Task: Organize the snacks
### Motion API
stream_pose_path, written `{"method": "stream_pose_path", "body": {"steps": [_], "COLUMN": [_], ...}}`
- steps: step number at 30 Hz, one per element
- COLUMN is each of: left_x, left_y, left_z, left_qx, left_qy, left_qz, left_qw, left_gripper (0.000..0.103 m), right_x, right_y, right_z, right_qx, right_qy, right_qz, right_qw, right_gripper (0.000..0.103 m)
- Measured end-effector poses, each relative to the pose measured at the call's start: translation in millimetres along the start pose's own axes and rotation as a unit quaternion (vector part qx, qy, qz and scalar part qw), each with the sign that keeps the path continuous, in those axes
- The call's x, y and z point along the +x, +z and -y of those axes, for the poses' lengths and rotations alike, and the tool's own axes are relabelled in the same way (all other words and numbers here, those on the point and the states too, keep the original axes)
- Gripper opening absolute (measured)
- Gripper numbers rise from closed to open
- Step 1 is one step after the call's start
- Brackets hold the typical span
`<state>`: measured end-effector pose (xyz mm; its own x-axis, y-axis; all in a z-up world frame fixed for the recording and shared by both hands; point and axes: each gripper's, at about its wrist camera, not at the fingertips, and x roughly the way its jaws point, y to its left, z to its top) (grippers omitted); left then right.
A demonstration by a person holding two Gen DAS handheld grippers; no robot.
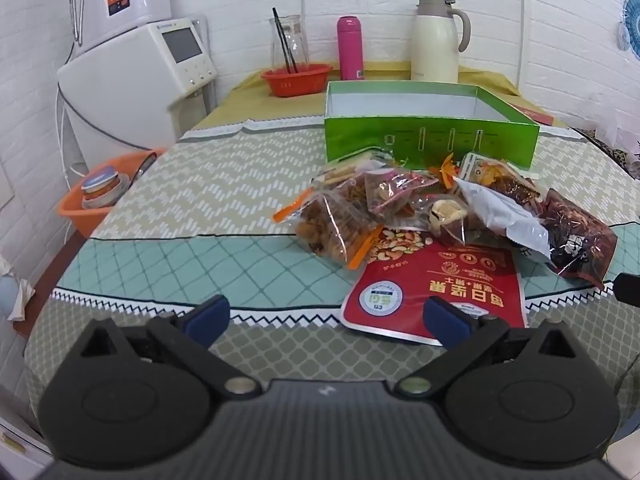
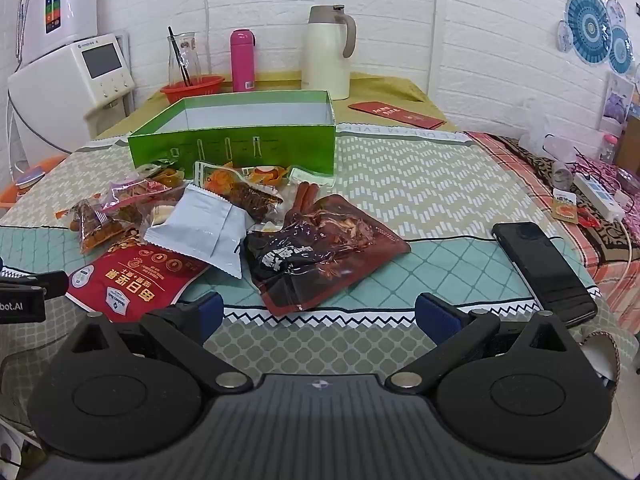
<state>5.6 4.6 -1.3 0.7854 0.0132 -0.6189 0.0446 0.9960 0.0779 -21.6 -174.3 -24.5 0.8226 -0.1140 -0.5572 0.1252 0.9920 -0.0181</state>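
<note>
At nine o'clock in the left wrist view, an orange basin point(image 1: 90, 200) is sitting off the table's edge, holding a jar. Above it, at ten o'clock, a white appliance with a screen point(image 1: 160, 64) is standing against the brick wall. The left gripper point(image 1: 327, 316) is hovering low over the patterned tablecloth point(image 1: 192, 200) with its blue-padded fingers point(image 1: 208, 314) spreading wide and gripping nothing.

Moving rightward, a red colander point(image 1: 297, 79) with a glass carafe in it, a pink flask point(image 1: 350, 48) and a cream thermal jug point(image 1: 438, 40) are lining the far wall around twelve o'clock. Just in front of them the green box point(image 1: 430, 138) is standing open, its white inside showing (nothing visible in it from this angle).

The snack pile is lying directly before the box, at about one o'clock: clear bags of fried snacks point(image 1: 340, 224), a red nut pouch point(image 1: 436, 284) nearest the left gripper, a silver-white packet point(image 1: 508, 216) resting on top, and a dark red pouch point(image 1: 576, 240) at the right end.

In the right wrist view, the right gripper point(image 2: 319, 316) is likewise hanging above the cloth with its fingers point(image 2: 436, 316) standing well apart, the dark red pouch just ahead at twelve o'clock. A black phone point(image 2: 544, 268) is lying at three o'clock near the table edge, and a red envelope point(image 2: 396, 115) is resting farther back at one o'clock.
</note>
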Motion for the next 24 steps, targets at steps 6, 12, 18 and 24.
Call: {"method": "stream_pose_path", "body": {"steps": [6,12,18,24], "left_x": [4,6,9,11], "left_y": [1,1,2,4], "left_z": [0,-1,-1,-1], "left_qx": [0.001,0.001,0.002,0.002], "left_qy": [0.000,0.000,-0.001,0.000], "left_qz": [-0.003,-0.002,-0.005,-0.007], "left_qw": [1.0000,1.0000,1.0000,1.0000], "left_gripper": [0.103,0.103,0.103,0.103], "right_x": [2,7,12,16], "right_y": [-1,0,0,1], "right_z": [0,-4,-6,-4], "right_qx": [0.000,-0.004,-0.004,-0.003], "right_qy": [0.001,0.004,0.007,0.009], "right_qz": [-0.001,-0.004,-0.009,-0.012], "right_qw": [1.000,1.000,1.000,1.000], "right_gripper": [0.103,0.103,0.103,0.103]}}
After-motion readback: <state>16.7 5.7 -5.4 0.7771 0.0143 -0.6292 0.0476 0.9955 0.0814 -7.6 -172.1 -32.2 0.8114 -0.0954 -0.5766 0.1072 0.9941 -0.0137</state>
